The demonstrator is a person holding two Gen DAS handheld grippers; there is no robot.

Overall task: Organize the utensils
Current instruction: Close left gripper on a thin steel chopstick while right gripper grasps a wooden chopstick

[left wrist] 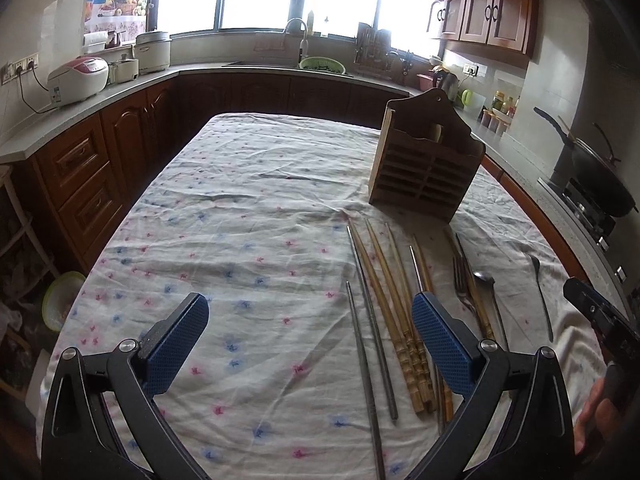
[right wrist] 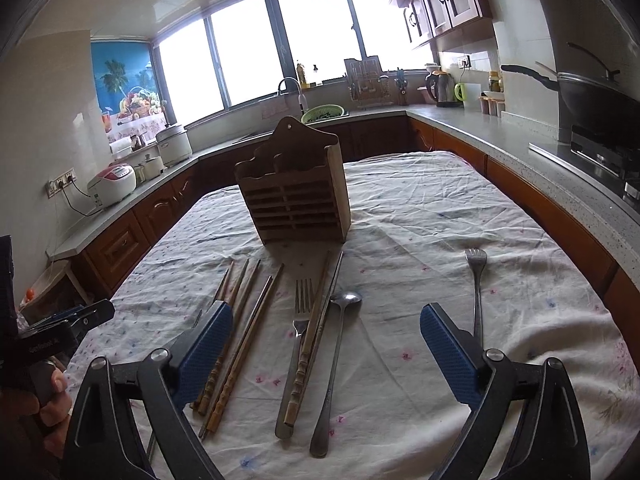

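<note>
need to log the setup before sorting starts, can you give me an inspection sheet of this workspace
surface: table under a wrinkled floral cloth.
job's things: wooden holder upright; chopsticks, long fork, spoon and small fork lie flat in front of it.
clutter: nothing seen on the cloth.
grippers: left hand-held gripper open over the chopsticks, empty; right hand-held gripper open over the long fork and spoon, empty.
cables: rice cooker lead runs to a wall socket.
surroundings: counters, sink, kettle, wok on the stove, bright windows.
</note>
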